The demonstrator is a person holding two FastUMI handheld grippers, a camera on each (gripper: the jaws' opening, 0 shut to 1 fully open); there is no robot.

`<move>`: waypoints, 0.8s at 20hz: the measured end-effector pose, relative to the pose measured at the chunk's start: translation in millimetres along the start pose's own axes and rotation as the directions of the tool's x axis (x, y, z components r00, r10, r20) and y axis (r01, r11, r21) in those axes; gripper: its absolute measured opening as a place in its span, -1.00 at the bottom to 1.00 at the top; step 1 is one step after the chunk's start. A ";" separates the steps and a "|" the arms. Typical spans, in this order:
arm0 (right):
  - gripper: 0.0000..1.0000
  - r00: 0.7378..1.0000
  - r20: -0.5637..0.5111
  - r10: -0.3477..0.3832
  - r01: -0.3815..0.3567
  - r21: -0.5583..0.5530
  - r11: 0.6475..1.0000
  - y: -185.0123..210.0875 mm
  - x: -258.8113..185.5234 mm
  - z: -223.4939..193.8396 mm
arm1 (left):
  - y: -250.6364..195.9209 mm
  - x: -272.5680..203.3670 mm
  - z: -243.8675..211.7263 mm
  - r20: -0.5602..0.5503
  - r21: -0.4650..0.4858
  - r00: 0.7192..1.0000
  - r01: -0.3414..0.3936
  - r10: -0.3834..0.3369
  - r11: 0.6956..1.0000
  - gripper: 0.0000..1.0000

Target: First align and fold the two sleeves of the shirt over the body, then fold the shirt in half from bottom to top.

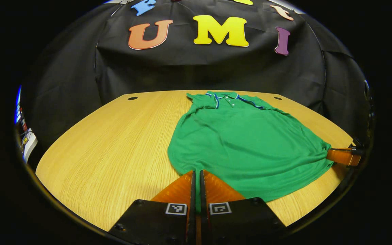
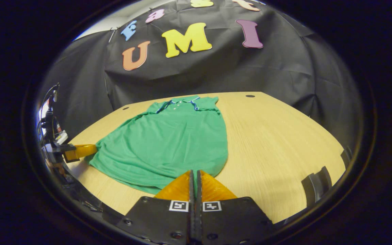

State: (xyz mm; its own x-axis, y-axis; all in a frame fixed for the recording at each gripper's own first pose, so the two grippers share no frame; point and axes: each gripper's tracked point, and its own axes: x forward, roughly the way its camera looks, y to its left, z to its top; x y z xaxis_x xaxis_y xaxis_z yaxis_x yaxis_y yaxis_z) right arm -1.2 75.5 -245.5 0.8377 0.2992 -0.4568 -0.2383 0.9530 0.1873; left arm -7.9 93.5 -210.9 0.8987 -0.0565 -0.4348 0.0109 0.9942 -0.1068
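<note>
Nearest to us, in the left gripper view, our left gripper (image 1: 197, 175) has its fingers pressed together on the bottom hem of the green shirt (image 1: 247, 143), at one lower corner. In the right gripper view, our right gripper (image 2: 193, 175) is also pressed together on the hem, at the other lower corner. Each gripper shows small at the edge of the other's view, and the cloth is drawn into a point where it is pinched.

The shirt lies flat on the wooden table (image 1: 114, 143), front up, the sleeves seemingly already folded in. We judge it light, soft and limp: it will sag between the two holds, so both corners should rise together.

Farther away, the collar (image 1: 231, 97) lies near the far edge; there the hem should land.
</note>
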 end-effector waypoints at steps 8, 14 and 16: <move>-0.99 0.998 0.067 0.018 -0.017 -0.007 1.000 -9.3 -9.0 49.5 | -9.7 -14.5 62.0 0.082 -0.013 0.997 0.009 -0.008 1.000 -0.77; -0.95 0.993 0.114 0.032 -0.028 -0.031 0.999 -21.0 6.7 103.9 | -19.6 6.6 101.5 0.109 -0.044 0.994 0.035 -0.030 0.998 -0.77; -1.00 0.991 0.125 0.047 -0.044 -0.026 0.999 -20.4 13.2 119.7 | -11.0 16.6 104.0 0.102 -0.038 0.995 0.008 -0.004 0.999 -0.77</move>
State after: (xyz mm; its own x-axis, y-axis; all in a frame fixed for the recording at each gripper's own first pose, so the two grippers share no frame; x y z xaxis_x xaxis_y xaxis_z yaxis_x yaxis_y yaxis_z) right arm 73.5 54.2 -151.3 0.8804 0.3352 -0.3355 -0.2877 0.9398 0.1843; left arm 52.5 91.2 -123.9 0.9386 -0.0507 -0.3411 0.0012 0.9896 -0.1440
